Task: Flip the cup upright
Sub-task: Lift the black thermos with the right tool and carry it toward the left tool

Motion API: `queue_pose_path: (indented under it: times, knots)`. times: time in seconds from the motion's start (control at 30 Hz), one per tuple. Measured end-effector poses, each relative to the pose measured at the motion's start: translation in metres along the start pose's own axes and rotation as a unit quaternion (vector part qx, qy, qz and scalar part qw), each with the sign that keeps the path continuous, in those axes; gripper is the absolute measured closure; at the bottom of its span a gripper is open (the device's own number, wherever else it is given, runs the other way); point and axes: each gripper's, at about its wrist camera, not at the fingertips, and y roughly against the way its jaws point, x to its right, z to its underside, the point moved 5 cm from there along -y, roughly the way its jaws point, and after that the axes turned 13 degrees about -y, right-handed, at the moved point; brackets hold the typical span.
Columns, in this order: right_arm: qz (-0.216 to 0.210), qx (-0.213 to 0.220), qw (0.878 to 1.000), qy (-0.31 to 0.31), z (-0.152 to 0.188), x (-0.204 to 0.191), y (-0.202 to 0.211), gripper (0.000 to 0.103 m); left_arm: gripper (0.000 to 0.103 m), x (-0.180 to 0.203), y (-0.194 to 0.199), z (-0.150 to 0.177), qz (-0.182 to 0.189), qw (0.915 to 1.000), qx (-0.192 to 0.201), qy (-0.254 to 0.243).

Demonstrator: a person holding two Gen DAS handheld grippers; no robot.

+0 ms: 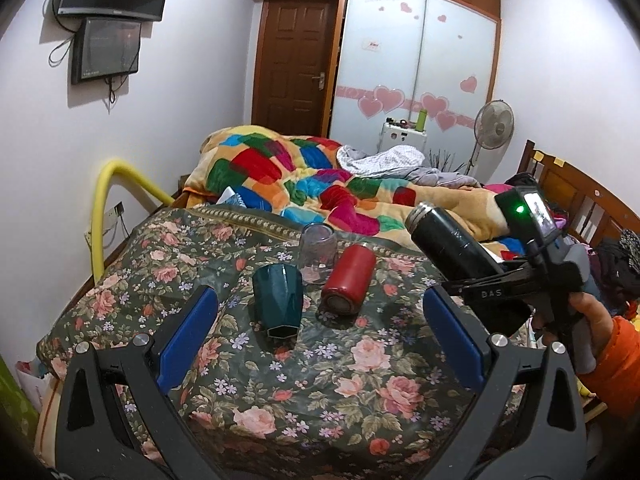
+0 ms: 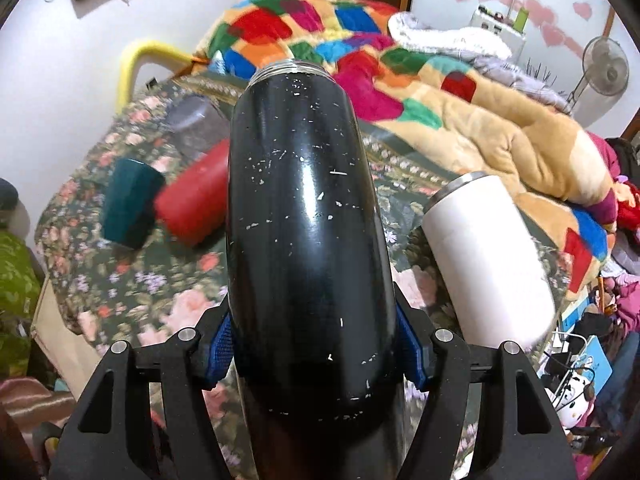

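Observation:
My right gripper is shut on a scratched black metal cup and holds it tilted in the air, threaded steel mouth pointing away. It shows in the left wrist view too, above the floral cloth's right side. My left gripper is open and empty, low over the cloth. Between its fingers lie a dark green faceted cup upside down, a red cup on its side, and a clear glass cup upside down behind. A white cup leans at the right.
The cups rest on a floral-clothed surface against a bed with a patchwork blanket. A yellow tube curves at the left wall. A fan and wardrobe stand behind. Clutter lies at the right edge.

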Motion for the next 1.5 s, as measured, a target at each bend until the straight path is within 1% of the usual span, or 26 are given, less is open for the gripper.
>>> queue_pose_path:
  times: [0.17,0.27,0.37,0.47,0.53,0.67,0.8,0.9,1.03,1.1,1.2,1.33,1.5]
  knots:
    - [-0.024,0.025,0.999,0.008,0.019,-0.015,0.03,0.039,0.0,0.008,0.015,0.003,0.005,1.0,0.002,-0.004]
    - [-0.041,0.032,0.999,0.018,0.031,-0.028,0.041,0.039,0.0,0.012,0.02,0.005,0.007,0.9999,0.0,-0.009]
    - [-0.049,0.035,0.998,0.034,0.043,-0.041,0.045,0.039,0.0,0.015,0.023,0.007,0.01,0.9999,-0.002,-0.011]
    - [-0.056,0.025,0.997,0.052,0.06,-0.053,0.041,0.039,0.0,0.015,0.023,0.01,0.012,0.9999,-0.005,-0.01]
    - [-0.059,0.013,0.996,0.063,0.07,-0.059,0.034,0.039,0.0,0.015,0.021,0.013,0.013,0.9998,-0.009,-0.01]
    - [-0.061,-0.021,0.995,0.076,0.09,-0.07,0.006,0.039,0.0,0.015,0.013,0.021,0.015,0.9996,-0.025,-0.007]
    - [-0.059,-0.063,0.994,0.074,0.102,-0.071,-0.034,0.039,0.0,0.016,0.001,0.028,0.013,0.999,-0.041,-0.01]
    - [-0.044,-0.082,0.992,0.081,0.109,-0.074,-0.057,0.039,0.0,0.015,-0.008,0.035,0.015,0.9984,-0.054,-0.009]
    - [-0.022,-0.085,0.991,0.096,0.108,-0.076,-0.074,0.039,0.0,0.011,-0.022,0.044,0.007,0.9972,-0.074,0.002]
    - [-0.017,-0.084,0.991,0.103,0.108,-0.079,-0.076,0.039,0.0,0.009,-0.031,0.049,0.013,0.9959,-0.088,0.014]
    - [-0.013,-0.085,0.99,0.11,0.108,-0.081,-0.081,0.039,0.0,0.006,-0.041,0.055,0.017,0.9944,-0.102,0.022]
    - [-0.013,-0.093,0.989,0.111,0.109,-0.082,-0.087,0.039,0.0,0.006,-0.049,0.061,0.017,0.993,-0.115,0.02]
    - [-0.015,-0.102,0.988,0.112,0.109,-0.082,-0.083,0.039,0.0,0.011,-0.056,0.067,0.034,0.9905,-0.132,0.021]
